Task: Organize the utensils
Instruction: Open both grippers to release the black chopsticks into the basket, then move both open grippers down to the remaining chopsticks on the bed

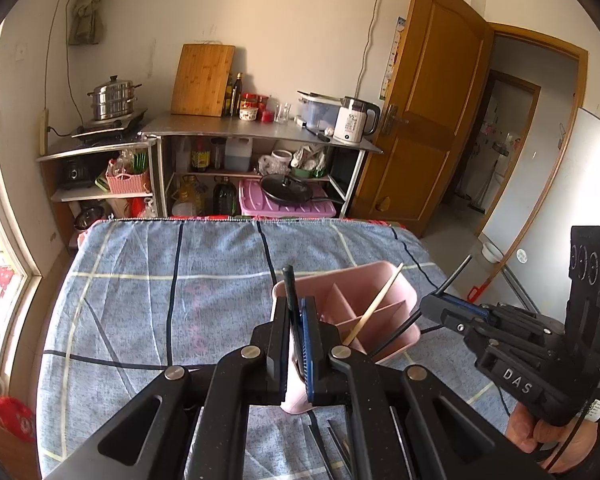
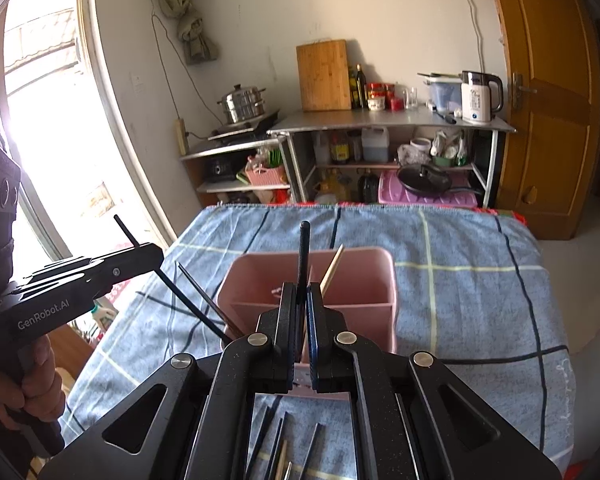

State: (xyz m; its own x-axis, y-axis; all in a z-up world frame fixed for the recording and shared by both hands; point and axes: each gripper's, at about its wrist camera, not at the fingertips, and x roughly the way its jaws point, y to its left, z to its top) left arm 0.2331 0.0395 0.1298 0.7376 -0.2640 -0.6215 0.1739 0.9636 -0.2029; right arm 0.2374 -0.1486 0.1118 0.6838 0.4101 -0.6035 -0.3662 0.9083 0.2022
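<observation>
A pink divided utensil holder (image 1: pixel 384 280) (image 2: pixel 364 276) stands on the blue checked tablecloth (image 1: pixel 172 280). A wooden chopstick (image 1: pixel 376 304) (image 2: pixel 332 266) leans inside it. My left gripper (image 1: pixel 298 304) (image 2: pixel 148 256) is shut on a black chopstick (image 1: pixel 289 284) (image 2: pixel 172 284), held just left of the holder. My right gripper (image 2: pixel 303 292) (image 1: pixel 428 302) is shut on another black chopstick (image 2: pixel 303 252) (image 1: pixel 454 276), upright over the holder's near side. Several loose chopsticks (image 2: pixel 278 444) (image 1: pixel 332 448) lie on the cloth below the grippers.
Behind the table stand metal shelves (image 1: pixel 260 132) with a cutting board (image 1: pixel 202 80), a kettle (image 1: pixel 356 120), a steamer pot (image 1: pixel 112 98) and bottles. A wooden door (image 1: pixel 428 112) is open at the right. A window (image 2: pixel 40 120) is at the left.
</observation>
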